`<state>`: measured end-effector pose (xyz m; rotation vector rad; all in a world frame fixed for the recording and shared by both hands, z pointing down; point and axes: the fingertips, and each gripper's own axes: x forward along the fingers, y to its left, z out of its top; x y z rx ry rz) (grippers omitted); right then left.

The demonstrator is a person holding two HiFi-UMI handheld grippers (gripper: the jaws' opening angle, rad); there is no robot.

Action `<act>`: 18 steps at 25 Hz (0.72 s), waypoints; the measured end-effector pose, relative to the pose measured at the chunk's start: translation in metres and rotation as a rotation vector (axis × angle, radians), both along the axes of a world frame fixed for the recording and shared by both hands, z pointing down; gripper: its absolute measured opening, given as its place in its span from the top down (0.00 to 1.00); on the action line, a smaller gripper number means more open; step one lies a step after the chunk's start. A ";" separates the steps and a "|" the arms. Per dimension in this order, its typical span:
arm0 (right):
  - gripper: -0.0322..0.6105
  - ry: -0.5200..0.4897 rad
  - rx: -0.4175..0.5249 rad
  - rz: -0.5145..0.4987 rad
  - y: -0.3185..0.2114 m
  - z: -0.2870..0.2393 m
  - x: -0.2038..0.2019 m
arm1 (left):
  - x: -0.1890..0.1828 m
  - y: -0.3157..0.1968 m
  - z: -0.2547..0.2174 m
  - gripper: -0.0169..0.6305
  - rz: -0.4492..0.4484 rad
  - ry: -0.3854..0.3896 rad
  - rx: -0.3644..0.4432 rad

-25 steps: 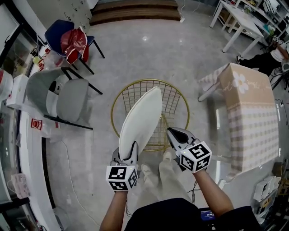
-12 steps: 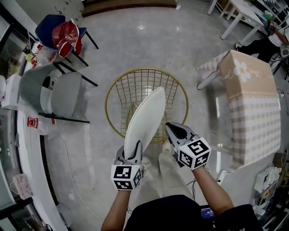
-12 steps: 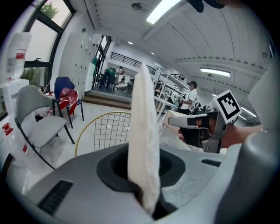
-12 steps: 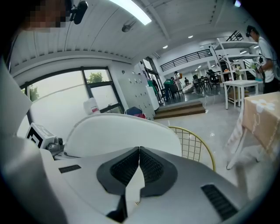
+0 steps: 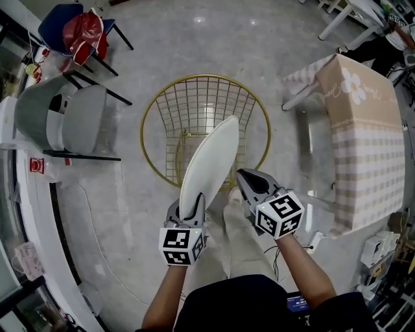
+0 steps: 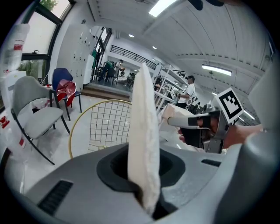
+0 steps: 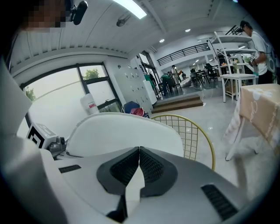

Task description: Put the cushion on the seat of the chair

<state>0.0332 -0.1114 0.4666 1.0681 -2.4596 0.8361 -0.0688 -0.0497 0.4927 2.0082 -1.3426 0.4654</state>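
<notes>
Left gripper (image 5: 189, 209) pinches flat, oval, seemingly fleecy cushion (image 5: 209, 162) over gold wire chair (image 5: 205, 76).

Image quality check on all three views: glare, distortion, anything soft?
Head view: sharp, edges bent by the wide lens, lamp glints on the glossy floor. Left gripper view: dark rounded corners, near end of the cushion soft. Right gripper view: same dark corners, ceiling lamp blown out white.
</notes>
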 end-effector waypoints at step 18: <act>0.92 0.005 -0.071 0.001 0.015 0.053 0.010 | 0.022 0.003 0.035 0.88 0.063 -0.011 -0.021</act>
